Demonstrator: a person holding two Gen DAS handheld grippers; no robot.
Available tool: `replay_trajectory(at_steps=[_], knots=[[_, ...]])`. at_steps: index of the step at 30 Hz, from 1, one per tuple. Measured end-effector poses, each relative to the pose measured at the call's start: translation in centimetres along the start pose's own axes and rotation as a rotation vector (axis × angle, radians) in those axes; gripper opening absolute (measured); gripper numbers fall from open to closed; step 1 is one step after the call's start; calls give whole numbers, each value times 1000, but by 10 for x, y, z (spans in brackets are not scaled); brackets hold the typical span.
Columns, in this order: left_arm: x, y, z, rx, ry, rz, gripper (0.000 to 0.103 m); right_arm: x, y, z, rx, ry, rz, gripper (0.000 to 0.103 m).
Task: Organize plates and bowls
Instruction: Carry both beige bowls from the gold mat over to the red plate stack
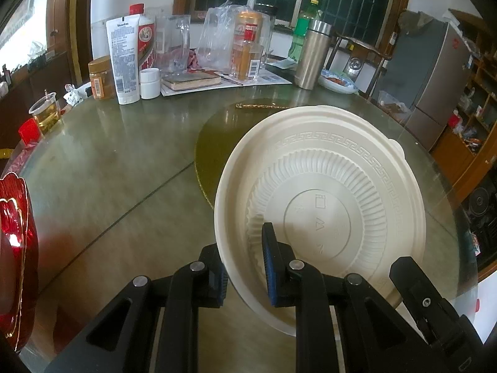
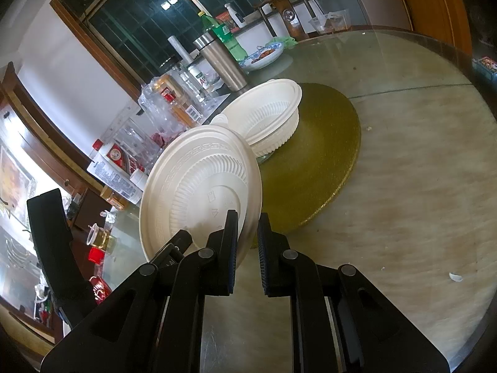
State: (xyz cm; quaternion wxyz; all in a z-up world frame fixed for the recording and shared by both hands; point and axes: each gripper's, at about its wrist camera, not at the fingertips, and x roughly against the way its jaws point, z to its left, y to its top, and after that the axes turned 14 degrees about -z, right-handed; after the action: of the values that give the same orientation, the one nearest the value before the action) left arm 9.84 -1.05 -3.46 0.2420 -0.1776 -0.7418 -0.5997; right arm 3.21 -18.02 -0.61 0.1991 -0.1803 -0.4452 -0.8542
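A cream plastic plate [image 1: 323,205], ribbed underside toward the cameras, is held tilted on edge above the glass-topped bench [image 1: 108,168]. The left tool [image 1: 245,267] pinches the plate's near rim, one blue-padded finger over the ribbed face and the other behind it. In the right wrist view the right tool [image 2: 247,248] straddles the same plate [image 2: 202,186] at its lower right edge, its fingers narrowly parted around the rim; whether both pads press the plastic cannot be told. The two-point hold appears meant to steady a light, flexible plate, or to pass it between tools.

Beyond it, a stack of matching cream bowls [image 2: 270,118] sits on the gold turntable [image 2: 323,161] at the bench's centre, the likely gathering place for the set. A red glass dish [image 1: 14,264] lies at the near left edge. Bottles, a steel flask [image 1: 310,56] and jars crowd the far side, well apart from the work.
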Motion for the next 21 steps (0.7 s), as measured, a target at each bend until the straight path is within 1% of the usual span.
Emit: replay_trajectory(at_steps=[11,21], knots=[[5,2,1,1,-4,-33,18,6,2,2,12,10,-25,12],[12,4,-5,-20,11,-71,18,9,3,4,28,9,-47,12]])
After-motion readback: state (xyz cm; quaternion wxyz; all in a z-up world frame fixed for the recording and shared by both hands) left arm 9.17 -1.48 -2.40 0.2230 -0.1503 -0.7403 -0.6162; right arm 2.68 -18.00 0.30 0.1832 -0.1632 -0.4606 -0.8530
